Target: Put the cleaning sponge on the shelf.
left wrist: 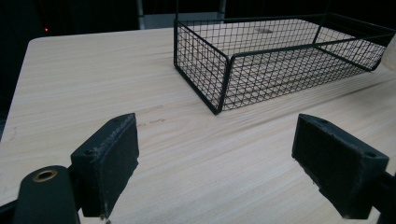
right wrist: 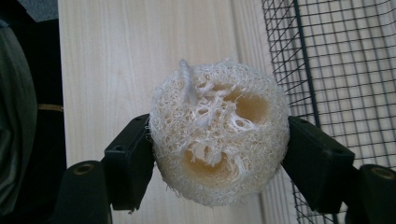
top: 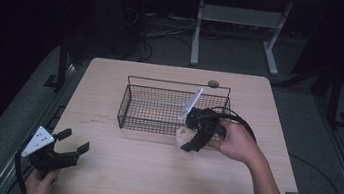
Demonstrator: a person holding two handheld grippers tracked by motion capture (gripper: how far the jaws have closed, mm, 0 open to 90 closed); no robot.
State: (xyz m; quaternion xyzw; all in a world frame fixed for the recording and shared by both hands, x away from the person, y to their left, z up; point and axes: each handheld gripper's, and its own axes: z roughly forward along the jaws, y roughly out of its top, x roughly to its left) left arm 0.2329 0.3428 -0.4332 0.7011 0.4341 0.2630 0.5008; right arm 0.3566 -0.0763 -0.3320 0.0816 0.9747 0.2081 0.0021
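fibrous loofah (right wrist: 218,133) between right claw (right wrist: 219,154) pads

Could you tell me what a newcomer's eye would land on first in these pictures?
Probably the pale loofah, clamped between the right gripper's jaws just outside the wire basket's near right corner. The left gripper waits open and empty at the table's near left corner.
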